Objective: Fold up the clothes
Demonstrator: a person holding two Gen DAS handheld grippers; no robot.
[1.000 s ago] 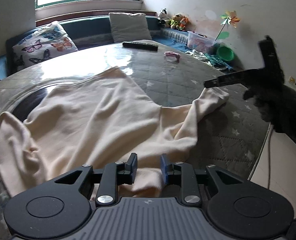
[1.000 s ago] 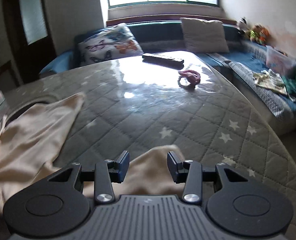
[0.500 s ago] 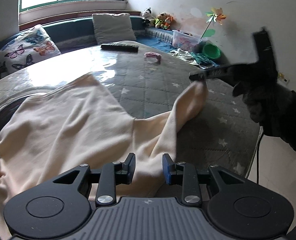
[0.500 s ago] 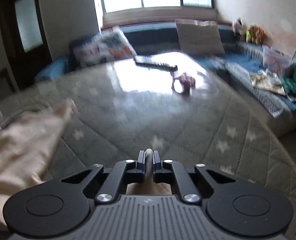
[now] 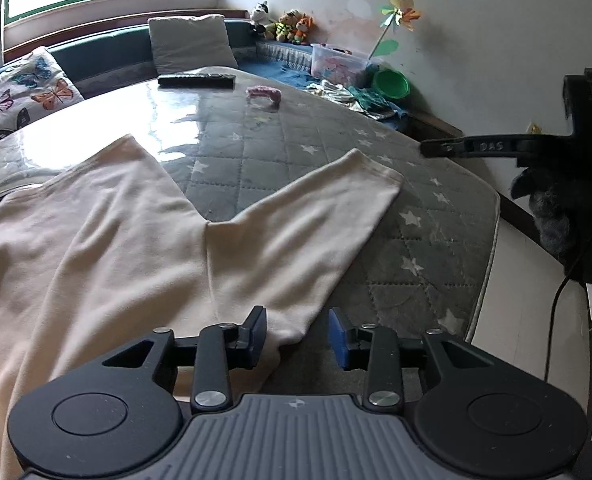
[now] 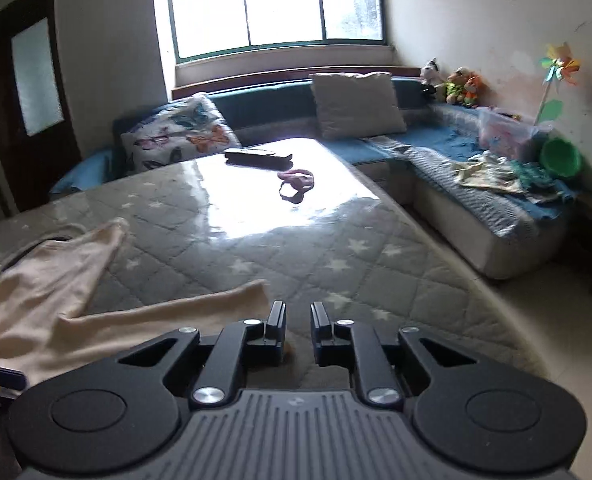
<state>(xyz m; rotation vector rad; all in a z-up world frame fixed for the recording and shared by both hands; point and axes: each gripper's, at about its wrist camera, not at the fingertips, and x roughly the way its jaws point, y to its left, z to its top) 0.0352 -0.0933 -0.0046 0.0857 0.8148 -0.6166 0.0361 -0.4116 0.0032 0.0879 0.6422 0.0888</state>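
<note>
A cream garment (image 5: 108, 248) lies spread on the quilted star-patterned table (image 5: 424, 248), one sleeve (image 5: 336, 204) stretched flat toward the right edge. My left gripper (image 5: 298, 336) is open and empty, low over the garment's near hem. My right gripper (image 6: 298, 322) is open and empty just past the sleeve end (image 6: 216, 300); it also shows in the left wrist view (image 5: 428, 147), held above the table's right edge, apart from the cloth.
A black remote (image 5: 197, 80) and a pink hair band (image 5: 264, 94) lie at the table's far end. A blue sofa (image 6: 448, 172) with cushions, toys, a plastic box and a green bowl (image 6: 561, 157) wraps the far and right sides. The floor (image 5: 528, 304) lies right.
My right gripper was shut on the sleeve end, pulled it out flat to the right, then opened and let it go. My left gripper opened wider and stayed at the hem.
</note>
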